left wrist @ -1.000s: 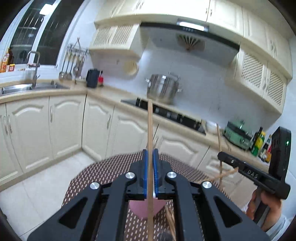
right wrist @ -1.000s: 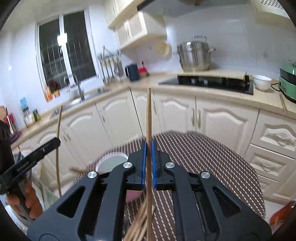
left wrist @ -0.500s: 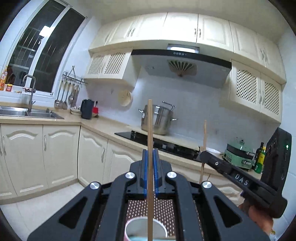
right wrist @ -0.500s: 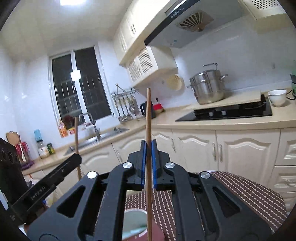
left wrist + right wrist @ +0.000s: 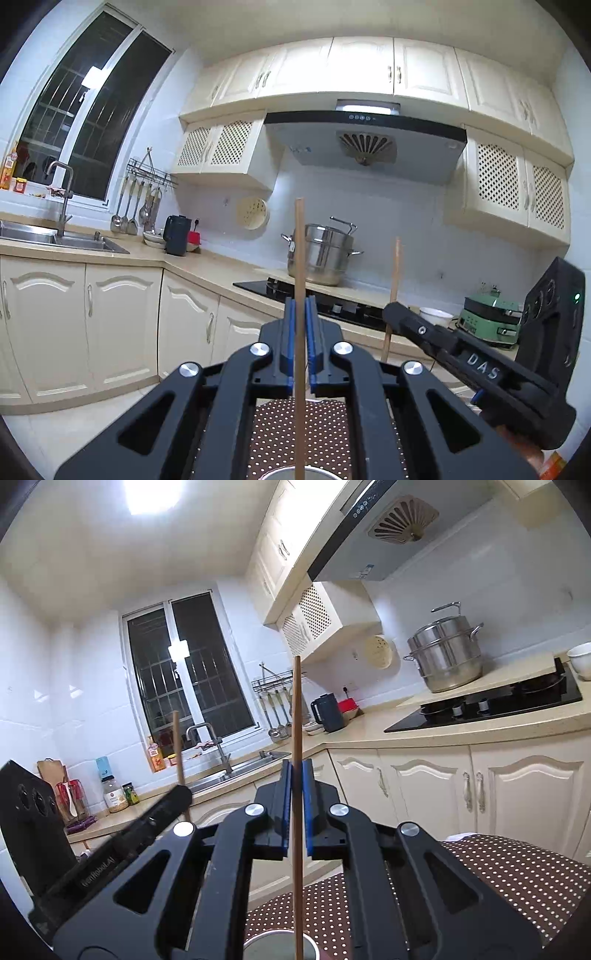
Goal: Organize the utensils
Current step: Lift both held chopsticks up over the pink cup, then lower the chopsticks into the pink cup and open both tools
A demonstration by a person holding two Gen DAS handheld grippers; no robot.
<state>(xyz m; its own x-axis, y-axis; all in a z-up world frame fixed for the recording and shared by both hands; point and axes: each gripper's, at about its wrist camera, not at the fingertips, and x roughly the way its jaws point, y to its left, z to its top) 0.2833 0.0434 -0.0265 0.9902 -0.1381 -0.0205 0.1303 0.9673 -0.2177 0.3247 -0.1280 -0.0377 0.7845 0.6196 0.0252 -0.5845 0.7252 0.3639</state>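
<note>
1. The left tongs (image 5: 300, 334) are seen closed on a wooden chopstick (image 5: 299, 258), which is held upright between the blue pads (image 5: 290, 332).
2. The lower end of that chopstick is seen reaching down to the rim of a cup (image 5: 284, 472) at the bottom edge of the left wrist view; whether it touches the cup cannot be told.
3. The cup is set on a brown dotted tablecloth (image 5: 273, 435) covering the table.
4. The right tongs (image 5: 295, 805) are likewise seen clamped on a second chopstick (image 5: 296, 716), held vertical, its lower end over the open cup (image 5: 280, 947).
5. In the left wrist view the right tongs (image 5: 397, 314) are found to the right, with their chopstick (image 5: 394, 280) standing upright.
6. In the right wrist view the left tongs (image 5: 177, 797) are found to the left, with their chopstick (image 5: 178, 746) upright.
7. In the background a steel steamer pot (image 5: 319, 254) is seen by the black hob (image 5: 332, 302), and a sink (image 5: 55, 236) lies below the window.
</note>
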